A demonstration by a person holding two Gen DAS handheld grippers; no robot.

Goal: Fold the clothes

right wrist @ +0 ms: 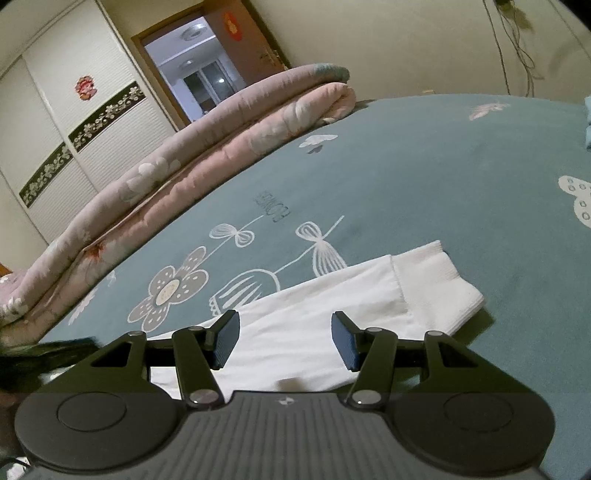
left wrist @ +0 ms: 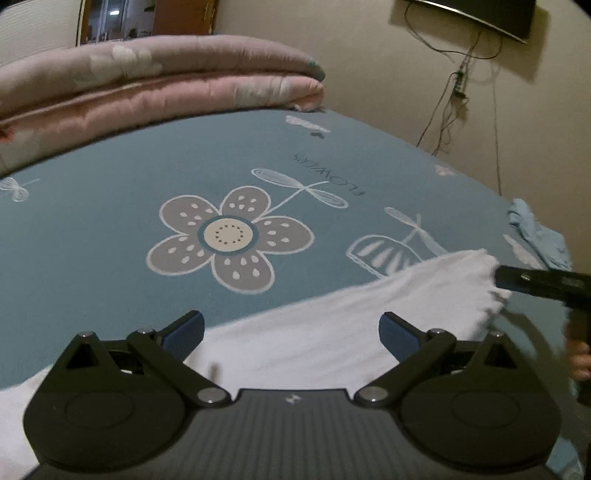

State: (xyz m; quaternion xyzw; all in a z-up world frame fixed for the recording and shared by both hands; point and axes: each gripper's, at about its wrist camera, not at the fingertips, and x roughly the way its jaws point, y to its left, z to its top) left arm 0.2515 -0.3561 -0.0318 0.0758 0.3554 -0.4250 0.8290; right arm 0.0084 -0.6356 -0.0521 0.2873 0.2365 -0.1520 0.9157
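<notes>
While both grippers stand over the white garment [right wrist: 332, 314], neither has hold of it: the left gripper [left wrist: 291, 332] has its blue-padded fingers [left wrist: 186, 330] spread wide with only cloth showing below the gap, and the right gripper [right wrist: 284, 339] is likewise released, its pads [right wrist: 343, 343] apart above the fabric. That garment lies flat along the near edge of the bed, on a teal bedsheet [right wrist: 443, 177]. In the right wrist view its ribbed cuff [right wrist: 439, 280] points toward the far right side of the bed and rests on the sheet; in the left wrist view the same end looks blurred, just beside the dark body of the right gripper, where part of a hand [left wrist: 580, 360] shows.

Printed on the sheet is a large grey flower [left wrist: 231, 234] with white outlines, and beyond it a word in dark capitals [left wrist: 328, 173], upside down from here; it appears to read FLOWERS, though the letters are too soft to be sure. Each gripper body carries a small pale logo [left wrist: 291, 399] at its middle, too small to read.

A folded pink quilt [left wrist: 155, 85] lies along the far left edge of the bed. A light blue cloth [left wrist: 539, 236] sits at the right edge. On the wardrobe [right wrist: 74, 122] is a red sticker [right wrist: 84, 88], and another red paper [right wrist: 232, 25] hangs on the door; neither is legible
</notes>
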